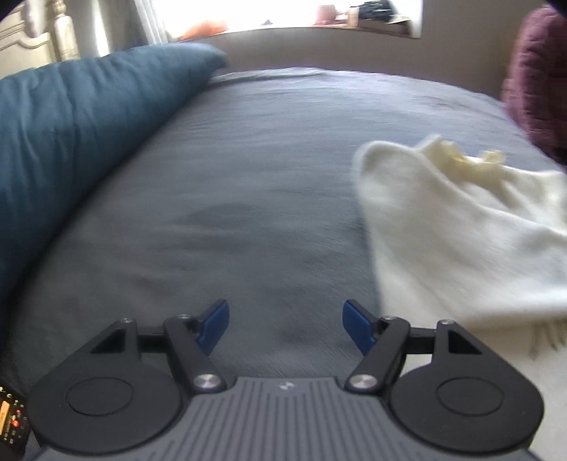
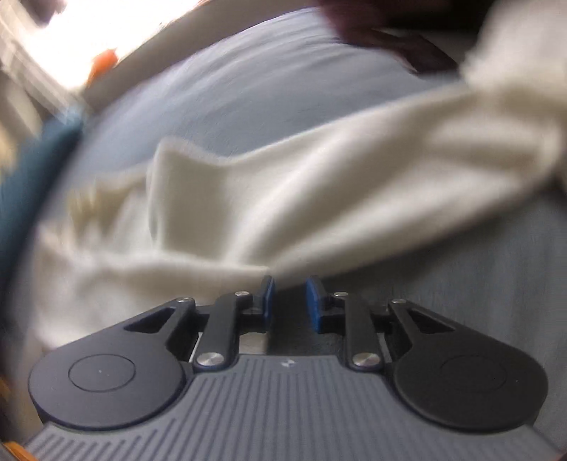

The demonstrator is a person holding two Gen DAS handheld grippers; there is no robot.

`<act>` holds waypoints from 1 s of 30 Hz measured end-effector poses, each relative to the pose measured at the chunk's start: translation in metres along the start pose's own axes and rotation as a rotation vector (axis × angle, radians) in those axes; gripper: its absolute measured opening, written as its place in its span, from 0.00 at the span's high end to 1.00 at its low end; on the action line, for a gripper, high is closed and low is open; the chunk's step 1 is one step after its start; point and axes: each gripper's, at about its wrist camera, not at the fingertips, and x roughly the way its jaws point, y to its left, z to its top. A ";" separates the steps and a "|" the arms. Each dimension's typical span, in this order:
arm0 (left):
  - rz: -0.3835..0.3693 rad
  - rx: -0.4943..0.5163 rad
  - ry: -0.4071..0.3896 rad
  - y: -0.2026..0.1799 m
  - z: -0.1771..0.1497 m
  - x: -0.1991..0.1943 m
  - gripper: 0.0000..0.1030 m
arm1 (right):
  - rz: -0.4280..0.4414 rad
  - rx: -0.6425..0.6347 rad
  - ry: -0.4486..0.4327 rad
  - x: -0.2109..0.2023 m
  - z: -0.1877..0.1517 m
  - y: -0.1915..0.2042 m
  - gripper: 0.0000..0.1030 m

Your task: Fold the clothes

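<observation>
A cream knitted garment (image 1: 460,227) lies rumpled on the grey bed sheet (image 1: 248,184) at the right of the left wrist view. My left gripper (image 1: 285,328) is open and empty above bare sheet, left of the garment. In the right wrist view the same garment (image 2: 283,198) stretches across the blurred frame, a sleeve-like fold running up to the right. My right gripper (image 2: 290,301) sits at the garment's near edge with its jaws a small gap apart; no cloth shows between the blue pads (image 2: 313,305).
A teal pillow (image 1: 71,134) lies along the left of the bed. A dark maroon knitted item (image 1: 535,78) sits at the far right. A window sill with small objects (image 1: 336,17) runs behind the bed. The sheet (image 2: 496,283) shows right of the garment.
</observation>
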 end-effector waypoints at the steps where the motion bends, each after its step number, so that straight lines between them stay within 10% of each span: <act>1: -0.032 0.033 -0.012 -0.002 -0.005 -0.007 0.30 | 0.029 0.075 -0.018 -0.007 0.001 -0.006 0.80; 10: -0.134 0.492 -0.254 -0.100 -0.039 -0.013 0.33 | 0.090 -0.261 0.067 -0.032 -0.029 0.129 0.79; 14: 0.012 0.679 -0.300 -0.134 -0.058 0.009 0.54 | 0.117 -0.274 0.232 -0.016 -0.056 0.183 0.79; 19: 0.068 0.670 -0.324 -0.127 -0.075 0.013 0.86 | 0.146 -0.228 0.226 -0.018 -0.081 0.197 0.79; 30: 0.205 0.566 -0.256 -0.089 -0.083 0.010 0.89 | 0.103 -0.085 0.205 -0.007 -0.085 0.154 0.79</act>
